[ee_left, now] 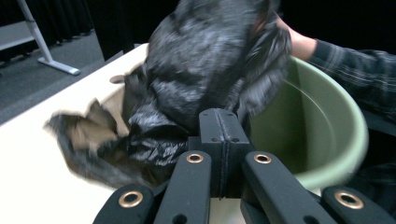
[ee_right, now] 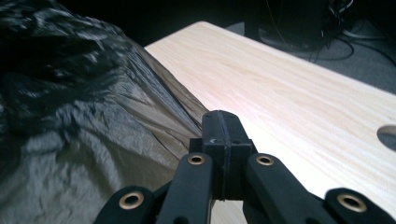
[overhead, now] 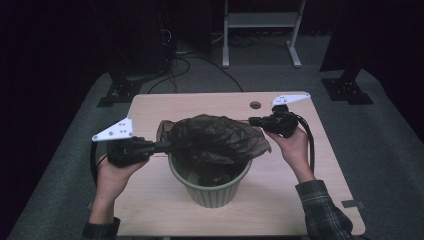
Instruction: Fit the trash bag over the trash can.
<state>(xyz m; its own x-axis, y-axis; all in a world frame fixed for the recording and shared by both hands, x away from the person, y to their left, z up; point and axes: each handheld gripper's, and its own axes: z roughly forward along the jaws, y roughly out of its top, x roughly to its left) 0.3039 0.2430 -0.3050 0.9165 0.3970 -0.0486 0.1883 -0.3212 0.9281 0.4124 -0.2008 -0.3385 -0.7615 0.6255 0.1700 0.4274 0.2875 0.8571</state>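
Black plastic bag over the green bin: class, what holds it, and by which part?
Both grippers, jaws shut, pinch the crumpled black plastic bag at opposite edges over the green ribbed bin: left gripper its left edge, right gripper its right.

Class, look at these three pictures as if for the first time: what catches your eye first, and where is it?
A crumpled black plastic bag billows over a green bin at the middle of the wooden table. The left gripper and the right gripper, jaws shut, pinch the bag's edges from either side.

Light wood table [overhead: 150, 210] is carrying a green bin [overhead: 210, 192] near its front centre, standing upright.
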